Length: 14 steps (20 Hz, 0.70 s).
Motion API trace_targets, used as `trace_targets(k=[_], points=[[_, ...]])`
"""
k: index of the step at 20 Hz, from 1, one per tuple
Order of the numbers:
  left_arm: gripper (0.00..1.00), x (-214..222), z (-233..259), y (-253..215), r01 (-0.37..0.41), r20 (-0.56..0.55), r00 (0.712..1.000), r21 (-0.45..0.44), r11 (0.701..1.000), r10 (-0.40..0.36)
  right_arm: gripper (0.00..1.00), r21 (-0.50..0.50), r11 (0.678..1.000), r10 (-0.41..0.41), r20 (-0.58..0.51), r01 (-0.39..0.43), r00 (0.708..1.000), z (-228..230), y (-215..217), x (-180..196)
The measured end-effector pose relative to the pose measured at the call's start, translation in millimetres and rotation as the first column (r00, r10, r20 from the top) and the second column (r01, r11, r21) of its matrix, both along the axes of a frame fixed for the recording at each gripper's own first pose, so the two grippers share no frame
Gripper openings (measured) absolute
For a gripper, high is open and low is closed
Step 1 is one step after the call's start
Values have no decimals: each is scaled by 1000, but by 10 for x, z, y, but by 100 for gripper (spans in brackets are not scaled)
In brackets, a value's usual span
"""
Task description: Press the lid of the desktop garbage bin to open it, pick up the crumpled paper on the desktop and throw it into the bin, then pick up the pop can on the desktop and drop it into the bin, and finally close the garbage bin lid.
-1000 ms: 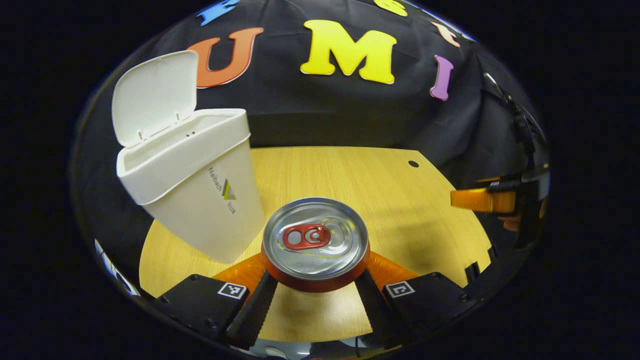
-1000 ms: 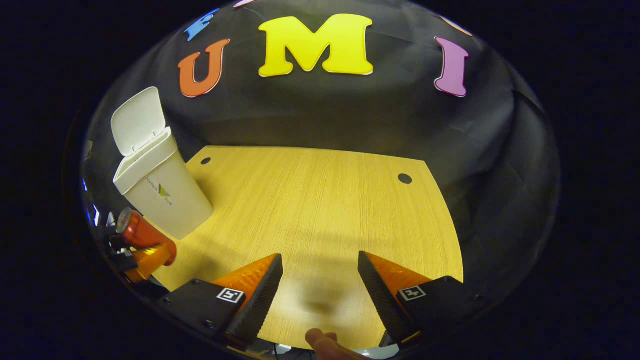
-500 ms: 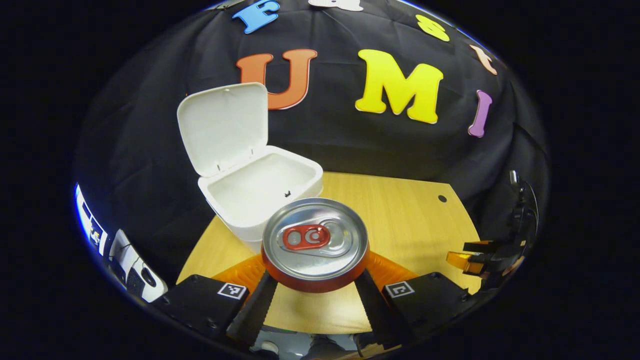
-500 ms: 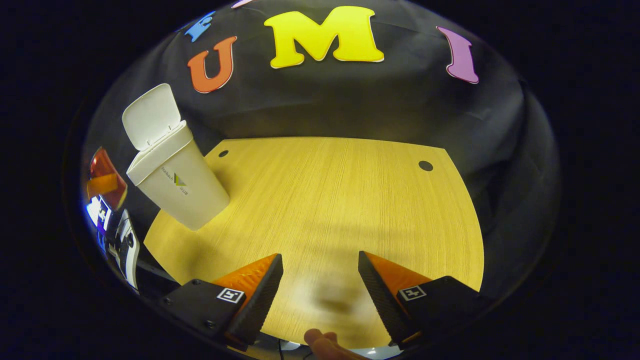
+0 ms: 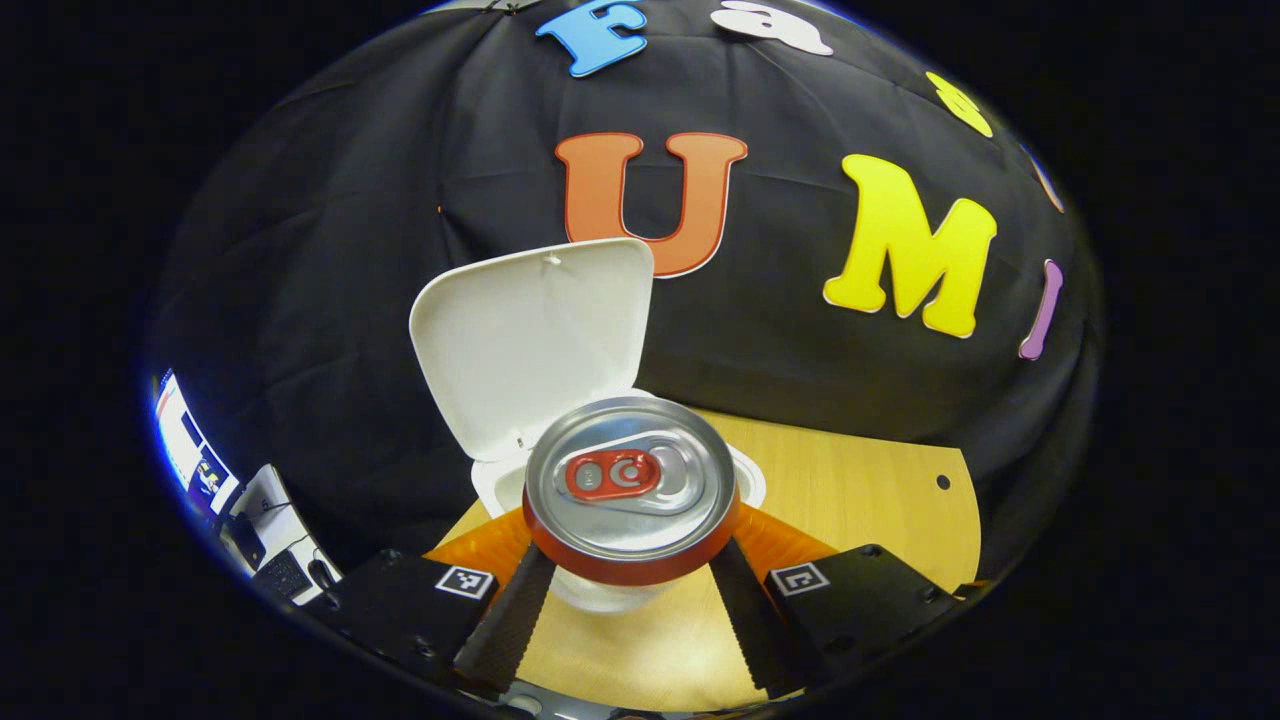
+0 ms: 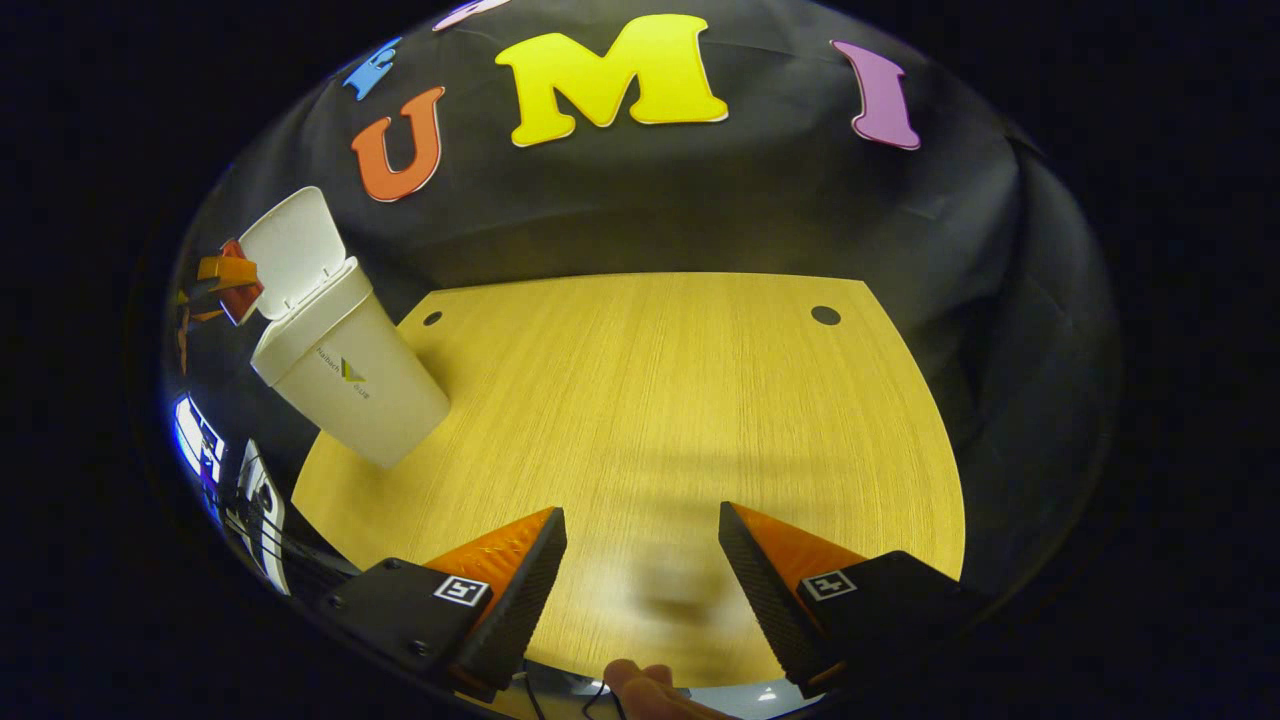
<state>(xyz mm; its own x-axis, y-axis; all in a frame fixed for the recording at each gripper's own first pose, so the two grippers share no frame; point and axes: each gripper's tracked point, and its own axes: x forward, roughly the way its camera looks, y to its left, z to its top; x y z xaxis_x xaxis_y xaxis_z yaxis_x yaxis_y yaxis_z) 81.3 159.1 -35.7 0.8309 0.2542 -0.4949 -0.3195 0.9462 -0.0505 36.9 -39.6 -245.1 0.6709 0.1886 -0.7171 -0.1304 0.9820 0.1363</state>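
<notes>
In the left gripper view, at the far left edge, there is a small part of a desk with a screen and a keyboard (image 5: 285,572), too small to tell more. Moving to the right, the white lid (image 5: 530,345) of the garbage bin (image 5: 748,487) stands open and nearly upright, against the black cloth wall (image 5: 330,250). In front of it, the left gripper (image 5: 630,590) holds the pop can (image 5: 630,487) between its two fingers, one finger on each side of the red body, so the jaws are closed on the can. The can's silver top with the red tab faces the camera, and the can hides most of the bin's opening (it appears to be above the opening, but how high I cannot tell). To the right of the bin lies the wooden table (image 5: 860,490), with a small dark hole near its far edge. In the right gripper view, at the left side, the same bin (image 6: 350,370) stands near the left corner of the table (image 6: 660,400), its lid (image 6: 290,240) raised, and the can (image 6: 238,285) in the other gripper is just beside the lid, over the bin's rim. At the bottom, the right gripper (image 6: 640,585) is wide open with nothing between its fingers, above bare table. A fingertip (image 6: 645,685) of the person shows at the lower edge.
</notes>
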Motion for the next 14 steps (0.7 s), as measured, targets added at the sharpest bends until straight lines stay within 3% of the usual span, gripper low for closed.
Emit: trace_targets(k=[4,10,11,12,14], points=[[85,288,-412,226,-41,-66,997,-38,998,39,94,-24,1000,-16,-14,15,1000,-38,-23,-144],[86,472,-804,412,-67,-124,991,-73,995,58,97,-38,997,-63,-26,62,998,-64,-86,-253],[93,478,-827,427,-76,-130,989,-71,995,66,94,-36,997,-70,-31,68,997,-70,-90,-267],[86,482,-822,406,-77,-130,989,-75,994,67,94,-37,997,-70,-35,69,997,-89,-81,-274],[87,461,-847,403,-72,-129,990,-89,993,60,97,-50,996,-70,-39,68,997,-125,-100,-275]])
